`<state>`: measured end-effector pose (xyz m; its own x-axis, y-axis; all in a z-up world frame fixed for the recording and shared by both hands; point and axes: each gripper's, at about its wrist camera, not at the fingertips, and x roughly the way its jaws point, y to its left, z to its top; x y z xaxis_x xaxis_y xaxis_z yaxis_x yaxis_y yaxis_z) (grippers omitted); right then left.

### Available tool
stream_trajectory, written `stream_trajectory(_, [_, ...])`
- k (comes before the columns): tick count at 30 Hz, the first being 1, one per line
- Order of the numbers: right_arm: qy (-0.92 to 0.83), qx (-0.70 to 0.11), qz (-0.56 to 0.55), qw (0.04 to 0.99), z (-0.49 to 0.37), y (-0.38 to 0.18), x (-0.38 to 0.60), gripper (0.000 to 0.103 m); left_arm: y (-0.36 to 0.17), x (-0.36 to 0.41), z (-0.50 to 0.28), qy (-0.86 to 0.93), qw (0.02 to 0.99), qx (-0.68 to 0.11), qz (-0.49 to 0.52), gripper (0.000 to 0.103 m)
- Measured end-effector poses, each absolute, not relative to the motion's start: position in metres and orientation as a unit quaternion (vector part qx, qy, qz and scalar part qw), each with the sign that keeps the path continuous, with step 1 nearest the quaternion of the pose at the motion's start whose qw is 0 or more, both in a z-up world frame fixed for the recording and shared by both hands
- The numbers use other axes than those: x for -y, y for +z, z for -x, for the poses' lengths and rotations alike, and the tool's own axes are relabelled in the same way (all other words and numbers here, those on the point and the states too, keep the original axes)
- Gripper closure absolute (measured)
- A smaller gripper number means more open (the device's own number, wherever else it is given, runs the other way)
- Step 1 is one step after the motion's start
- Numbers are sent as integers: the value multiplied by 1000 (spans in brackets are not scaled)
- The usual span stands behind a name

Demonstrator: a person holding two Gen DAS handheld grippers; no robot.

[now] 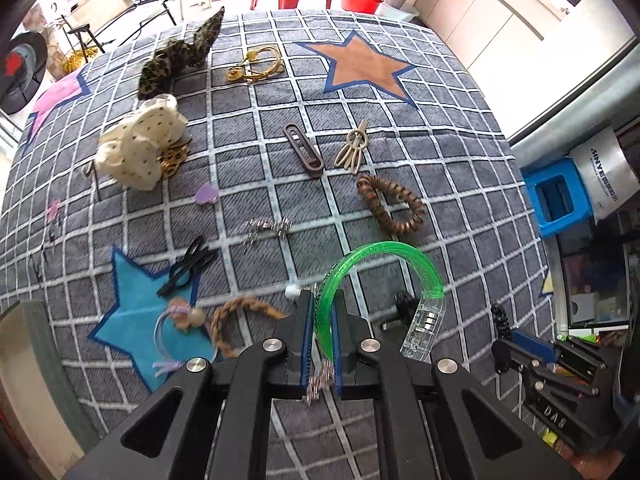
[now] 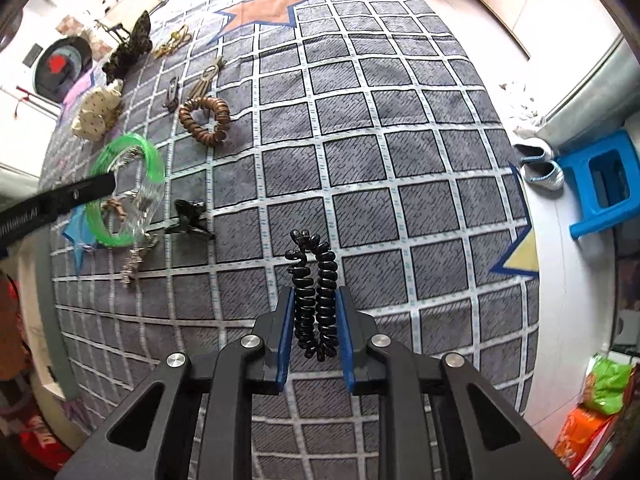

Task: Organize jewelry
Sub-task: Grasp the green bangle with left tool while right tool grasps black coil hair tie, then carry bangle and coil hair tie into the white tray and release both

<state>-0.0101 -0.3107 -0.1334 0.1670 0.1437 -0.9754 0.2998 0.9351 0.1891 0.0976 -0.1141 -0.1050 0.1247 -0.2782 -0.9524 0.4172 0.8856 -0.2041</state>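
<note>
My left gripper point(image 1: 323, 312) clamps the green bangle point(image 1: 384, 254), lower centre of its view. My right gripper point(image 2: 316, 300) pinches the black coil tie point(image 2: 316, 300). The grid rug point(image 2: 400, 160) lies bare centre-right; the rest of the jewelry crowds the upper left, including the brown coil tie point(image 2: 205, 120).
</note>
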Motion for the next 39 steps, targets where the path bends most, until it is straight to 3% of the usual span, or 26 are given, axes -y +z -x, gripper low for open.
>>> stream_trajectory(15, [-11,-644,-175,745,16,-110,263,81,-80,40,-40,-205,761,-615,-27,93])
stream_trajectory(39, [187,-643,-65,740,-42,-67,33,81,-84,-186,32,-24,775,-627,76,93])
